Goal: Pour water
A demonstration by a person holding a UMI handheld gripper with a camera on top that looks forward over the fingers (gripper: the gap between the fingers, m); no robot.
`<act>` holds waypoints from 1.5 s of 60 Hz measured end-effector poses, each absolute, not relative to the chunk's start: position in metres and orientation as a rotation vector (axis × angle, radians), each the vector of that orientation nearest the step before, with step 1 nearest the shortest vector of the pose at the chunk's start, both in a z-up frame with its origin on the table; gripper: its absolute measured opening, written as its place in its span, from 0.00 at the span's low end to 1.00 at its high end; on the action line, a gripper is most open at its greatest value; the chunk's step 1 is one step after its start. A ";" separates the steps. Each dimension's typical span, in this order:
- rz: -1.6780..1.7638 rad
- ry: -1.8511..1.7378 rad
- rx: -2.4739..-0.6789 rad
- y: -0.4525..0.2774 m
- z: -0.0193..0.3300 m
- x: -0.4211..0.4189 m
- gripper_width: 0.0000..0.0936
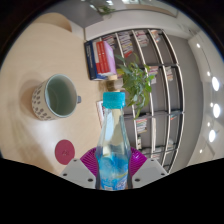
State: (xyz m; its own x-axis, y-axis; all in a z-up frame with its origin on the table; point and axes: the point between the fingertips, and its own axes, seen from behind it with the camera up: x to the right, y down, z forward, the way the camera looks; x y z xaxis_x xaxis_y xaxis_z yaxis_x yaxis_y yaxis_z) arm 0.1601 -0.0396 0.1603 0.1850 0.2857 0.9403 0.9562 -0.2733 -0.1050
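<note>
Gripper (113, 172) pinching clear bottle (113, 150) with blue liquid and blue cap, upright between pink pads (88, 162). Patterned mug (55, 98) beyond fingers, apart, on pale tabletop (40, 55). Small potted plant (136, 82) behind bottle. Shelving (150, 60) with books or boxes, probably, in room behind.

The tall clear plastic bottle (114, 150) with a turquoise cap is glossy and see-through, its blue liquid shining, and it is clamped between the gripper (113, 168) pads, which look matt magenta. At ten o'clock from it, the round patterned ceramic mug (55, 97) has a smooth glazed sheen. The pale table (45, 55) looks smooth and matt. At one o'clock, the small green plant (137, 82) has soft matt leaves.
</note>
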 end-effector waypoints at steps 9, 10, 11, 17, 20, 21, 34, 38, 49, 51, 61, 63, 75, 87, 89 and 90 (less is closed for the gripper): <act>-1.292 -1.453 -1.517 -0.019 0.165 0.150 0.38; -1.308 -1.477 -1.498 -0.018 0.165 0.148 0.38; -1.324 -1.502 -1.479 -0.016 0.165 0.147 0.38; -1.403 -1.625 -1.371 -0.008 0.165 0.140 0.38; -1.444 -1.677 -1.310 -0.004 0.165 0.135 0.38; -1.460 -1.693 -1.288 -0.002 0.165 0.134 0.38; -1.660 -1.865 -1.007 0.008 0.167 0.118 0.38; -1.663 -1.875 -1.012 0.008 0.163 0.118 0.38; -1.615 -1.809 -1.091 0.006 0.162 0.120 0.38; -1.574 -1.761 -1.152 0.007 0.162 0.122 0.38; -1.219 -1.356 -1.447 -0.002 0.190 0.107 0.38; -1.124 -1.274 -1.492 -0.005 0.199 0.101 0.38; -0.501 -0.782 -1.638 -0.023 0.243 0.068 0.40; -0.190 -0.369 -1.676 -0.024 0.243 0.100 0.41; -0.144 -0.309 -1.693 -0.024 0.238 0.108 0.41; -0.122 -0.285 -1.702 -0.022 0.233 0.111 0.41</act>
